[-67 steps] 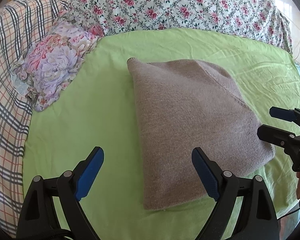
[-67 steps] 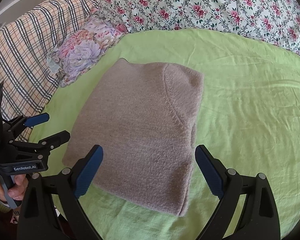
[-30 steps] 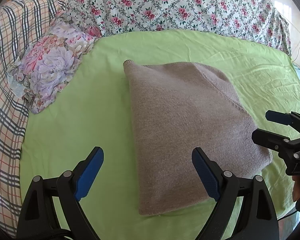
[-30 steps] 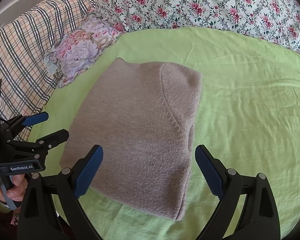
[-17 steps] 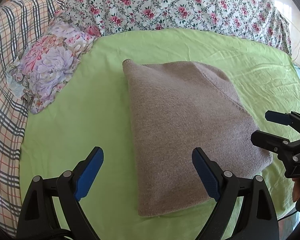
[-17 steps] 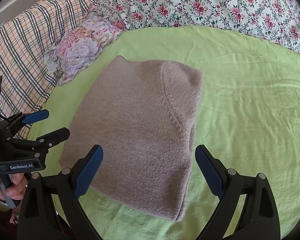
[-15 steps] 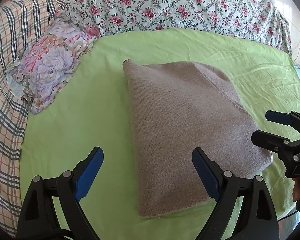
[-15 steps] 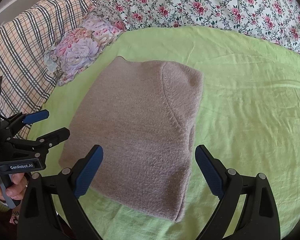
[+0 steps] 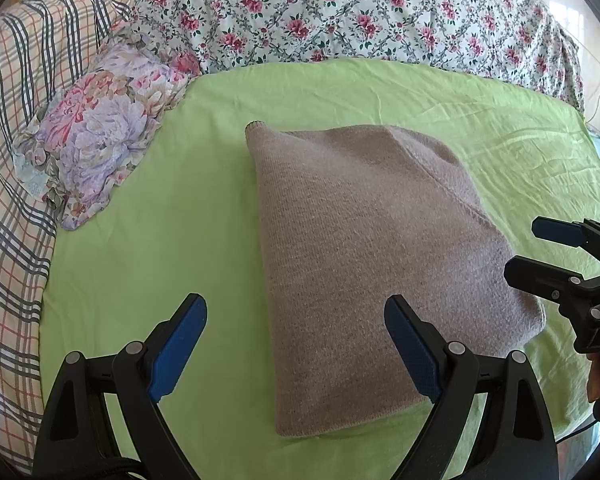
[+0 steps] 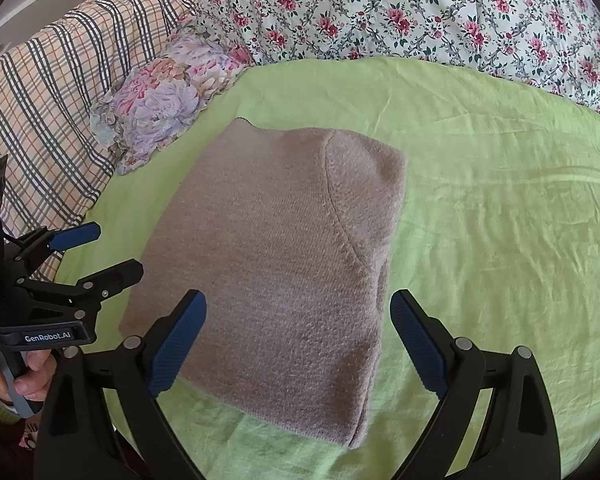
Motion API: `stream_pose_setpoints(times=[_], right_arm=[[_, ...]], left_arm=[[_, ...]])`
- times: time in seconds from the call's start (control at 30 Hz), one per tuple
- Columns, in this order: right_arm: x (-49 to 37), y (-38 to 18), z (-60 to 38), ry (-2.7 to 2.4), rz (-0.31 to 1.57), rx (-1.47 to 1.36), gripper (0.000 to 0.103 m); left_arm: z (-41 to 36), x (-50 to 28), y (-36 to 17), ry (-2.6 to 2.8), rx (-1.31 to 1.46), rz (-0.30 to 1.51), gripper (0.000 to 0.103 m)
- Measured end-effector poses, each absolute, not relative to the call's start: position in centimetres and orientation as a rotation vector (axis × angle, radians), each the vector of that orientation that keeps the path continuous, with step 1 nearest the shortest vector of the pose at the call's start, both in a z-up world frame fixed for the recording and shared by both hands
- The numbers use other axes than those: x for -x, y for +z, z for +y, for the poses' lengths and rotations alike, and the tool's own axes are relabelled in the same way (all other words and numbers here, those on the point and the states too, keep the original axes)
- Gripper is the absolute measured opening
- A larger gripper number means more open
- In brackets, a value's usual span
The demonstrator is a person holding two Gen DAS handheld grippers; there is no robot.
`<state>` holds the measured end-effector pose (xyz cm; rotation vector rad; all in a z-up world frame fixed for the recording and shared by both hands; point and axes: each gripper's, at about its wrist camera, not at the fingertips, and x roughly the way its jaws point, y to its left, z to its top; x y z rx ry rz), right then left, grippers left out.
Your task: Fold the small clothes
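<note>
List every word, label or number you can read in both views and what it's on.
"GenRobot.AI": white lettering on the black body of the left gripper, seen in the right wrist view.
"D...": white lettering on the body of the right gripper, in the left wrist view; the frame edge cuts it off after the first letter or two, so the rest cannot be read.
No text shows on the sweater or the bedding.
</note>
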<state>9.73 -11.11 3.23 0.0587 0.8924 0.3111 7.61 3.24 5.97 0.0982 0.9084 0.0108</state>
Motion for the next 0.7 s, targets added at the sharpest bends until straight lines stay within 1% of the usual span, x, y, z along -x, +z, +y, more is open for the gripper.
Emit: stream_pose_setpoints(times=[0.43, 0.7], right_arm=[[-9.8, 3.2, -11.1, 0.310, 0.890, -0.059, 0.093], [-11.5, 2.8, -12.0, 0.303, 0.902, -0.079, 0.093]], left_arm=[[3.2, -7.8, 6.0, 0.010, -0.099, 0.910, 0.091], [3.4, -9.2, 5.7, 0.026, -0.108, 0.909, 0.093]])
